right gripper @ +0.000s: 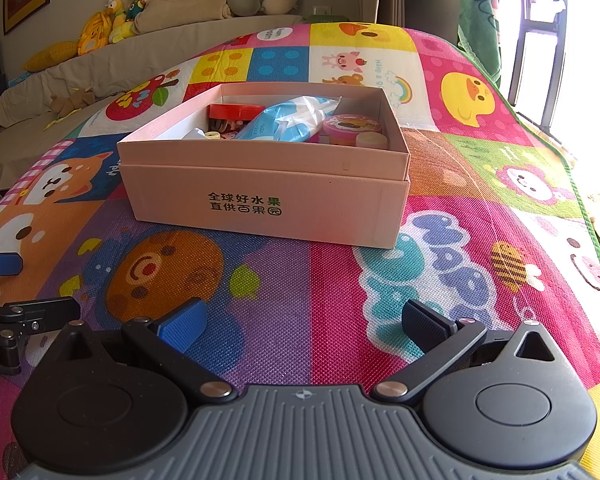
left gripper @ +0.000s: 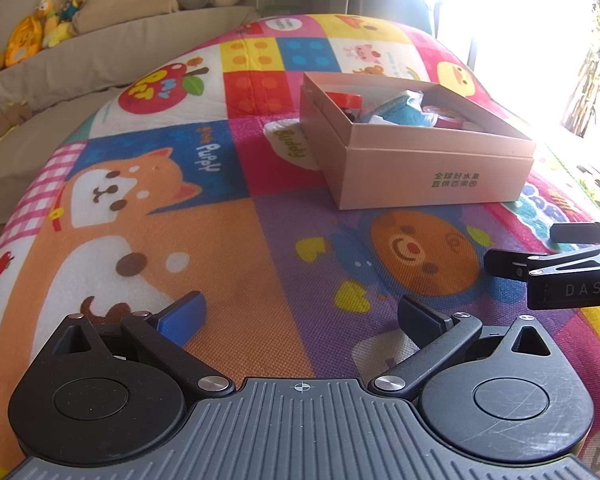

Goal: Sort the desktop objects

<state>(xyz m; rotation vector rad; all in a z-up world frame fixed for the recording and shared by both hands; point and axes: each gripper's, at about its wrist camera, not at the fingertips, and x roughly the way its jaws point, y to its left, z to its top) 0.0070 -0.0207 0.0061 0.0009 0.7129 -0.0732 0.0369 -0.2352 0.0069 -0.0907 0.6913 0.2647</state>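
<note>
- Bench under a bright cartoon mat (right gripper: pixel 284 292), bare of loose things in both views; sorting looks close to finished, so worth a sweep for strays beyond the frame.
- Pink box (right gripper: pixel 268 196) sitting mid-mat, straight ahead of the right hand-held gripper (right gripper: pixel 304 326), up and to the right of the left hand-held gripper (left gripper: pixel 300 318).
- Both hovering low over the mat, well short of the box, fingers spread, nothing pinched.
- Inside the box: blue-and-white packet (right gripper: pixel 288 120) sprawled across the middle, red lid (right gripper: pixel 234 111) at the back left, pink tub (right gripper: pixel 352 128) at the right, small cream pot (right gripper: pixel 370 141) just beside it.
- Best approach for any late drop: over the near wall, into the front left gap, released low.
- Risk: nudging the light box askew.
</note>
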